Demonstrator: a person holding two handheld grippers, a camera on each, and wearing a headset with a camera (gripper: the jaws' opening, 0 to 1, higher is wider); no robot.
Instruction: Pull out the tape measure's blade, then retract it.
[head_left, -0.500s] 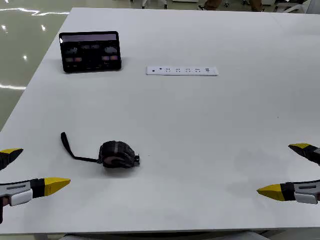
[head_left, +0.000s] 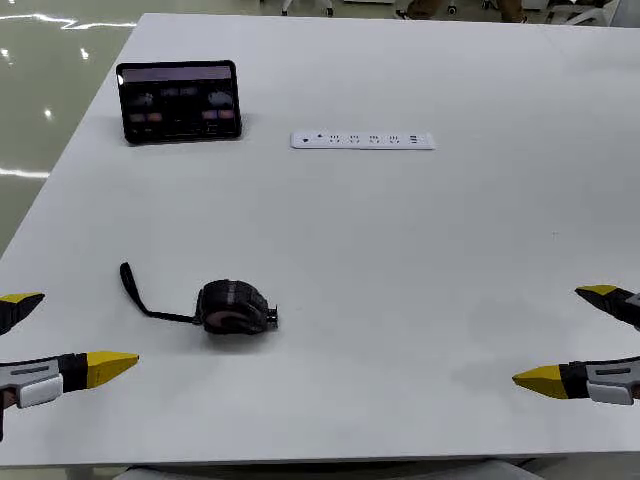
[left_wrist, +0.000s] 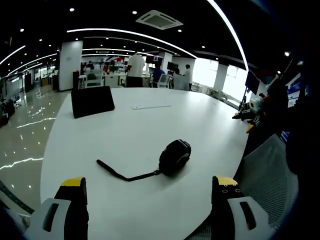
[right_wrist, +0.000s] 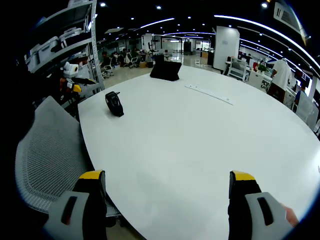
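Note:
A dark tape measure (head_left: 234, 308) lies on the white table (head_left: 400, 260) at the front left, its black wrist strap (head_left: 137, 292) trailing to the left. The blade is inside the case. My left gripper (head_left: 62, 335) hangs open at the table's left front corner, a short way left of the tape measure (left_wrist: 175, 156), nothing between its yellow-tipped fingers. My right gripper (head_left: 570, 338) is open at the front right edge, far from the tape measure (right_wrist: 114, 103).
A dark tablet (head_left: 178, 101) stands propped at the back left. A white power strip (head_left: 363, 141) lies flat in the back middle. A grey mesh chair (right_wrist: 47, 155) sits by the front edge. People (left_wrist: 135, 69) stand far beyond the table.

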